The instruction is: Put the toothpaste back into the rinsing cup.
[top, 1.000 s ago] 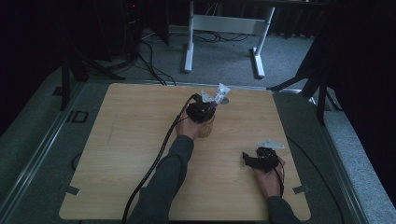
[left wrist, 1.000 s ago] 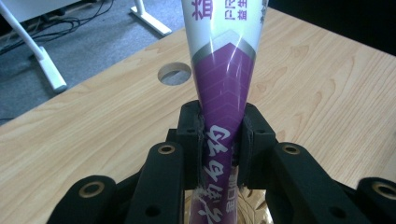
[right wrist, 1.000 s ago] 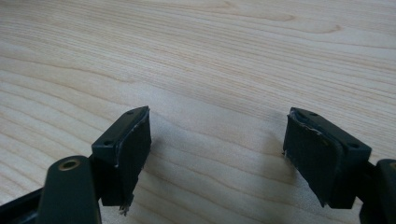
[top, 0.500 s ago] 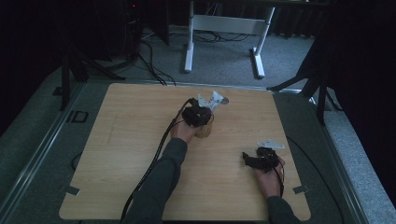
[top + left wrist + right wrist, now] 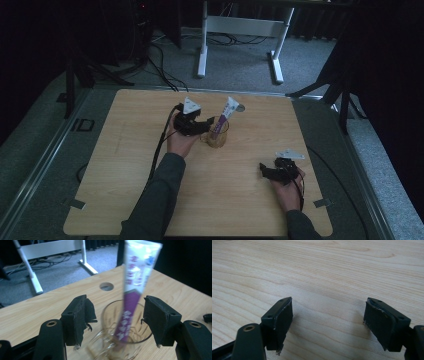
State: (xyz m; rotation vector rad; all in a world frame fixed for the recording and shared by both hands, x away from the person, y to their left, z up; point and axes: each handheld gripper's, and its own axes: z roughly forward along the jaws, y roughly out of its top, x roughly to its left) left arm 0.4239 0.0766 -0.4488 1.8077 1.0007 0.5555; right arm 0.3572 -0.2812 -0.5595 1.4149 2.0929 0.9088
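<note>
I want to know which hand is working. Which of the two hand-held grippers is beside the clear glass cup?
The left hand-held gripper: its open jaws face the clear glass cup holding the purple-and-white tube. The right hand-held gripper rests apart.

"ID" on floor, tube print unreadable

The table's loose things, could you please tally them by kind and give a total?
Glass: 1
Tube, standing in the glass: 1
Total: 2

Dim high view, dark surroundings; perhaps slight blur on the glass.
</note>
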